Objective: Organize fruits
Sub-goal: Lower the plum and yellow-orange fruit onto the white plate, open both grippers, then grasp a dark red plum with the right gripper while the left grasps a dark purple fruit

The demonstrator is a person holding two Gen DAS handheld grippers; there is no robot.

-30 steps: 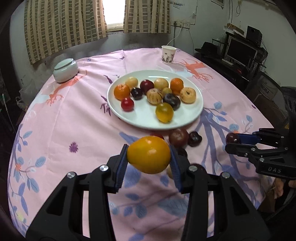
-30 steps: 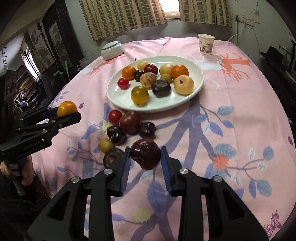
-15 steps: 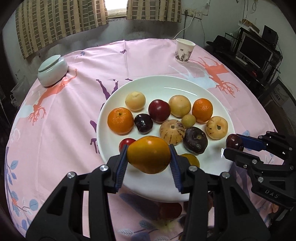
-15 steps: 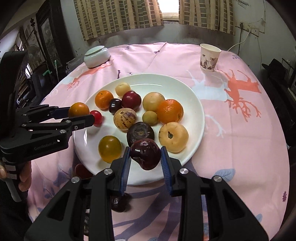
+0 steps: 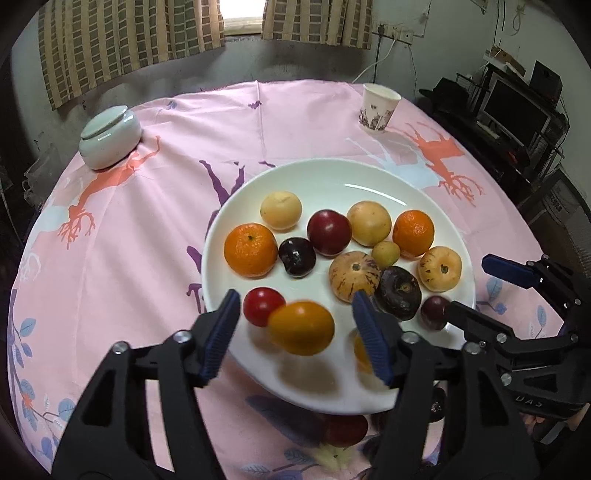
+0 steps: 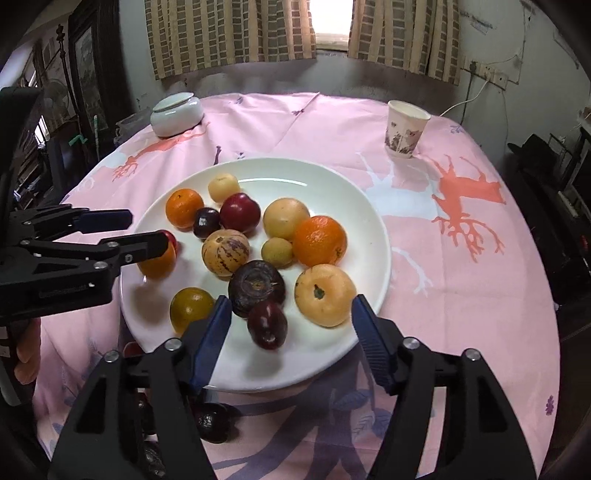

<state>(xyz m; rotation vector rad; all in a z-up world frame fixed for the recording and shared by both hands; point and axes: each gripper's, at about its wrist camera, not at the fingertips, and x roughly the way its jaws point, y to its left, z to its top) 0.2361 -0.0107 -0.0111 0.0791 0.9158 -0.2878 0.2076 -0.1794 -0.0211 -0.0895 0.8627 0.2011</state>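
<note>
Both grippers angle steeply downward over the near edge of the white plate [image 5: 332, 173], which rests on the pink printed tablecloth [image 5: 129, 229]. Left gripper [image 5: 297, 325]: jaws have just been opening and now stand spread, pads clear of the orange-yellow fruit [image 5: 301, 328], which sits between them without contact, slightly blurred, just above or on the near part of the plate and touching a small red fruit [image 5: 261, 305]; whether it rests on the plate cannot be told. In the right wrist view the same gripper [image 6: 146, 232] enters from the left, held nearly level in the picture, with part of a person's hand [image 6: 26, 354] visible behind it. Right gripper [image 6: 290, 325]: jaws likewise have just been opening and are released, the dark red plum [image 6: 266, 324] lying free between the blue pads on the near part of the plate, against a dark purple fruit [image 6: 256, 286]. Farther on the plate lie a striped pale melon-like fruit [image 6: 225, 252], a pale yellow fruit with a green stem [image 6: 324, 294], two oranges [image 6: 319, 240], a red plum [image 6: 240, 212] and several pale round fruits. Off the plate, at the near table edge, a few dark fruits [image 6: 212, 424] lie on the cloth. At the far side stand a paper cup [image 6: 406, 129] and a lidded ceramic jar [image 6: 176, 113], well apart, before curtains [image 6: 229, 33].
</note>
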